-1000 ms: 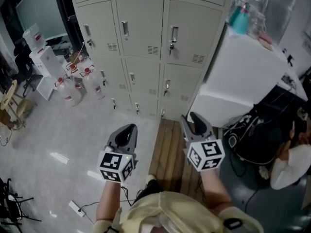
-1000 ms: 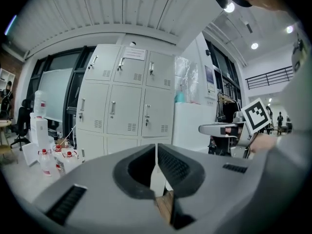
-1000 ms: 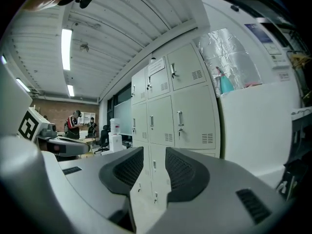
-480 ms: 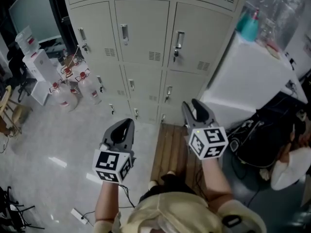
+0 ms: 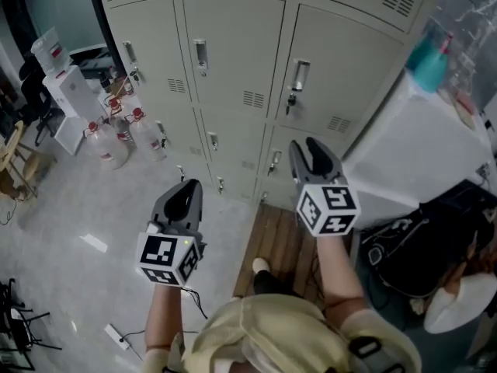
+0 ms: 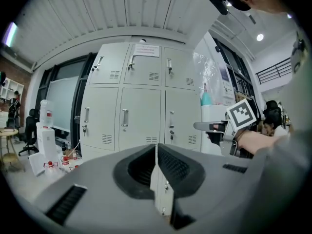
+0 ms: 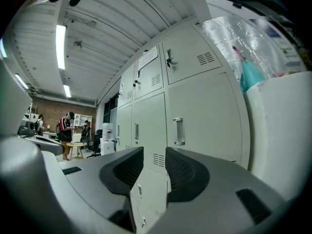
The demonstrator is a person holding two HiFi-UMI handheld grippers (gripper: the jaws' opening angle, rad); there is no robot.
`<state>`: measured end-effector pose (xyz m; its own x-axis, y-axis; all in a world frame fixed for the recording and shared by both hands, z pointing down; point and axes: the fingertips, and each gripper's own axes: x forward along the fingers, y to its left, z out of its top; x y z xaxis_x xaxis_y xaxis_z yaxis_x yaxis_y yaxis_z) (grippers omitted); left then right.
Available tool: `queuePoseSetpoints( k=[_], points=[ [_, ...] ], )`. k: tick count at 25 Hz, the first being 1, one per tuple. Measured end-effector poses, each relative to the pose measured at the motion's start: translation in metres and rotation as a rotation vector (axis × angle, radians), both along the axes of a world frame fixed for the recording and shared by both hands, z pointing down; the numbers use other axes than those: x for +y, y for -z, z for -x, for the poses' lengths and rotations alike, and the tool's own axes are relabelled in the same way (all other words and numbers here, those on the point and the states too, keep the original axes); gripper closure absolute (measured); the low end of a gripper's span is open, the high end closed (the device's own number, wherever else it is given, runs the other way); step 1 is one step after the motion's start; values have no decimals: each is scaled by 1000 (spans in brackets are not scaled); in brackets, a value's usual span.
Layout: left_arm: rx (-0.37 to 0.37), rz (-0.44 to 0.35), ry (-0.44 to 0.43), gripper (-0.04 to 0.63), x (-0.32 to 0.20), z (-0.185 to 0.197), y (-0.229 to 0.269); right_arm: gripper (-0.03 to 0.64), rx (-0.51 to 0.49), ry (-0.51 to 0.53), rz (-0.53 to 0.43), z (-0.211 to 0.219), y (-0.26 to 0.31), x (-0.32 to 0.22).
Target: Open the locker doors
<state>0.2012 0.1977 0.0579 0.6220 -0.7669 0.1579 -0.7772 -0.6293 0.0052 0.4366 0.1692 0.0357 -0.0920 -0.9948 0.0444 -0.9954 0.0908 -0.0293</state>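
Since the earlier frames the person has stepped in towards the lockers (image 5: 233, 61), which now fill more of the head view. The right gripper (image 5: 311, 148) has risen and gone forward; the left gripper (image 5: 189, 186) has drifted lower and to the left.

Lockers: grey bank, several columns and rows, every door in sight closed. Handle (image 5: 300, 76) of the right-column door sits above and just left of the right gripper's tip in the head view.

Left gripper (image 6: 156, 165): jaws together, pads meeting, nothing between. It is held over the floor, well apart from the doors.

Right gripper (image 7: 148, 167): jaws apart by a narrow gap, nothing in it. It points at the right column, near the doors but not touching them.

Jugs (image 5: 116, 130) with red caps stand on the floor at the lockers' left. A teal bottle (image 5: 427, 61) stands on the white cabinet (image 5: 419, 154) at their right. Wooden slats (image 5: 279, 239) lie under the person's feet.
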Motion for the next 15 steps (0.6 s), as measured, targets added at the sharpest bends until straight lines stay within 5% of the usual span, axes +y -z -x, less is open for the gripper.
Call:
queuePoseSetpoints(
  k=[15],
  points=[
    [7,-6,121,592,-86,-28,2,499,37,15,-25,-48,12,-135]
  ],
)
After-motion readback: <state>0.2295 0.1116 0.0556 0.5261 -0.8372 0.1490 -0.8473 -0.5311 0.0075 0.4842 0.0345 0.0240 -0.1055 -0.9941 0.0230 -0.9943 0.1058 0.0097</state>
